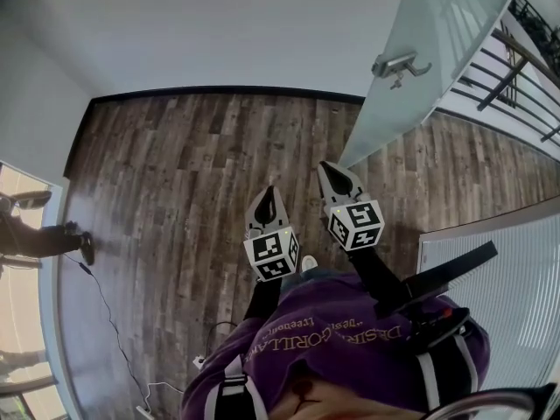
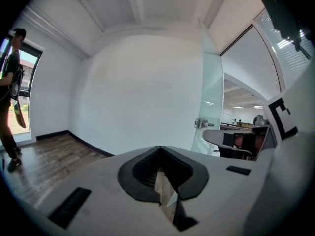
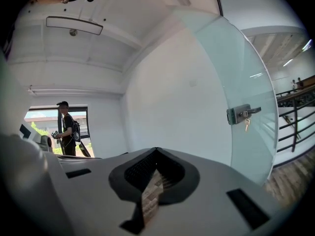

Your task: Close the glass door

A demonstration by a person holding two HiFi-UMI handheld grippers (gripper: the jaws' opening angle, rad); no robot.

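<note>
Glass door (image 1: 451, 20), top beyond frame

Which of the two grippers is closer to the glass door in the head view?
The right gripper: its tip lies just short of the glass door's lower corner, while the left gripper sits farther to the left and farther back.

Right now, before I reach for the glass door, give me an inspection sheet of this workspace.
Surface: wooden floor.
Job's things: glass door standing open; lever handle, key hanging below it.
Clutter: nothing seen.
Grippers: left tongs and right tongs shut, empty, apart from the door.
Cables: thin cable on the floor at the left.
Surroundings: person by a window; railing beyond the door.
</note>
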